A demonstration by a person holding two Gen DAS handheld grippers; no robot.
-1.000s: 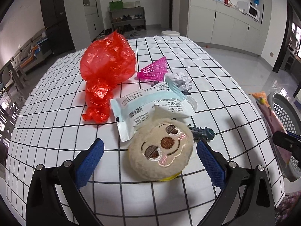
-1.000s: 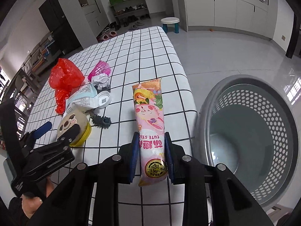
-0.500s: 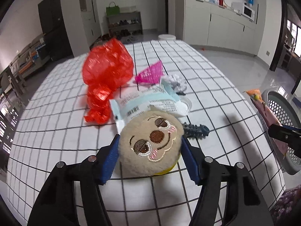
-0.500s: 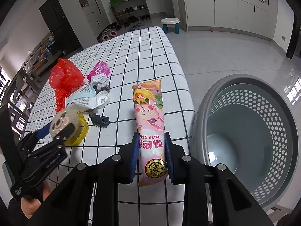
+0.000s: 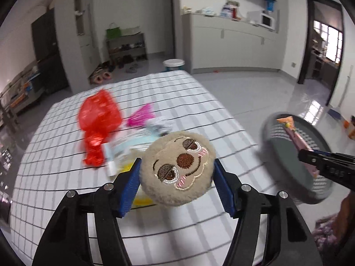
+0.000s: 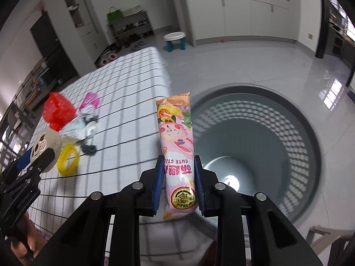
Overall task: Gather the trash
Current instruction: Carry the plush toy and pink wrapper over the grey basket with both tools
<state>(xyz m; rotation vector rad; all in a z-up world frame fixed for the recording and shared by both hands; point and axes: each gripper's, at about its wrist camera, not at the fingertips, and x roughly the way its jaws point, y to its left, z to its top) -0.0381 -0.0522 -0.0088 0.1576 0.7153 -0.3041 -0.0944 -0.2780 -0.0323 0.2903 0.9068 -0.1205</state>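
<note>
The left gripper (image 5: 177,177) squeezes a round plush face (image 5: 178,168), low in the middle of the frame. The right gripper (image 6: 178,184) pinches a pink snack packet (image 6: 177,153) beside the gray basket (image 6: 310,137), middle right.

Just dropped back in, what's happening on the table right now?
Trash pickup, both hands busy. The left gripper is shut on the plush face, lifted off the yellow ring. The right gripper is shut on the pink snack pack, held by the grey basket. The red bag and other wrappers remain on the table.
</note>
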